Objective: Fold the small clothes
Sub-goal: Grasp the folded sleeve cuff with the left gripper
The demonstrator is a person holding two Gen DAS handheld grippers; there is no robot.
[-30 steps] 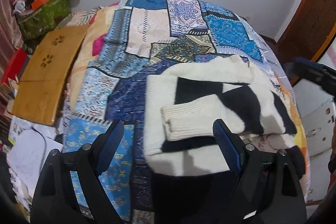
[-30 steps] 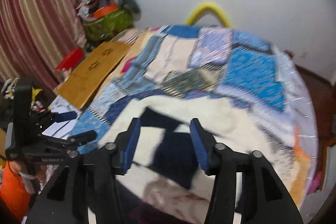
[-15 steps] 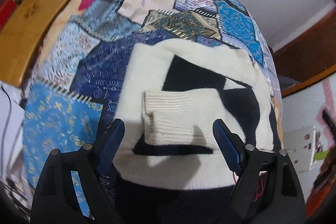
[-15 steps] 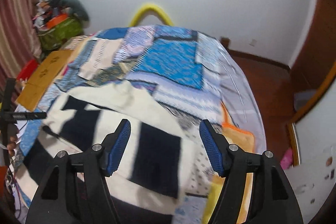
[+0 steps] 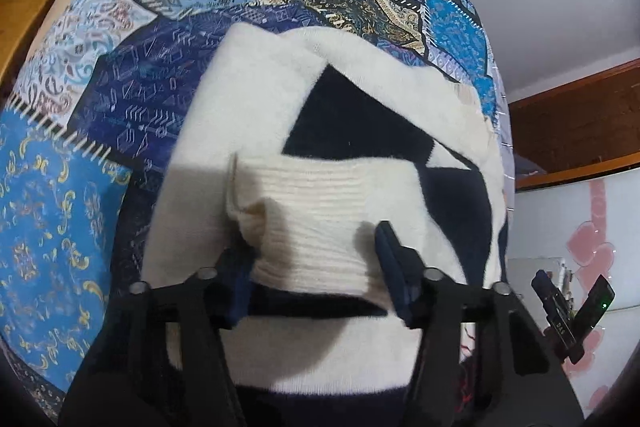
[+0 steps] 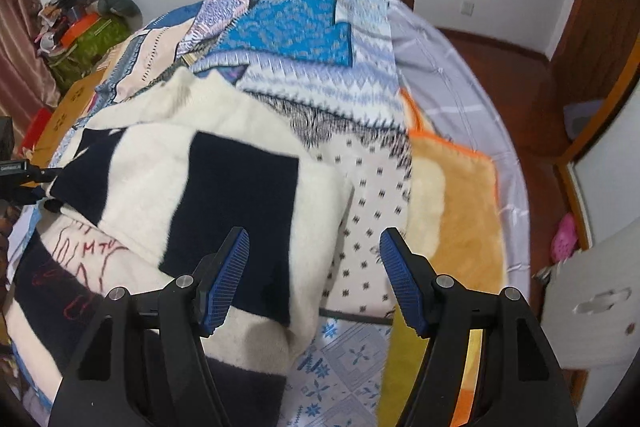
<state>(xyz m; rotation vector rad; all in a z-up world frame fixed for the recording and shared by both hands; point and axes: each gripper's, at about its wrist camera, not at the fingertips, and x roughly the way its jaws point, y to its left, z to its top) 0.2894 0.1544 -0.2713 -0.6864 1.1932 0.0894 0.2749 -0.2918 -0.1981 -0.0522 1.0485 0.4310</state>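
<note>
A cream and navy knitted sweater (image 5: 360, 115) lies on a patchwork bedspread (image 5: 132, 87), with its ribbed cream cuff (image 5: 320, 211) folded over the body. My left gripper (image 5: 316, 259) is low over the cuff, its jaws straddling the cuff and narrowed around it; whether they pinch it is unclear. The sweater also shows in the right wrist view (image 6: 224, 179). My right gripper (image 6: 314, 267) is open and empty, hovering above the sweater's right edge.
An orange fleece blanket (image 6: 460, 203) lies to the right of the sweater. A pale dotted cloth (image 6: 372, 195) lies between them. The bed's right edge drops to a wooden floor (image 6: 500, 67). A green bag (image 6: 86, 43) and clutter stand at the far left.
My left gripper has come down onto the ribbed cuff and its jaws have narrowed. My right gripper has swung right to the sweater's right edge and opened wider.
</note>
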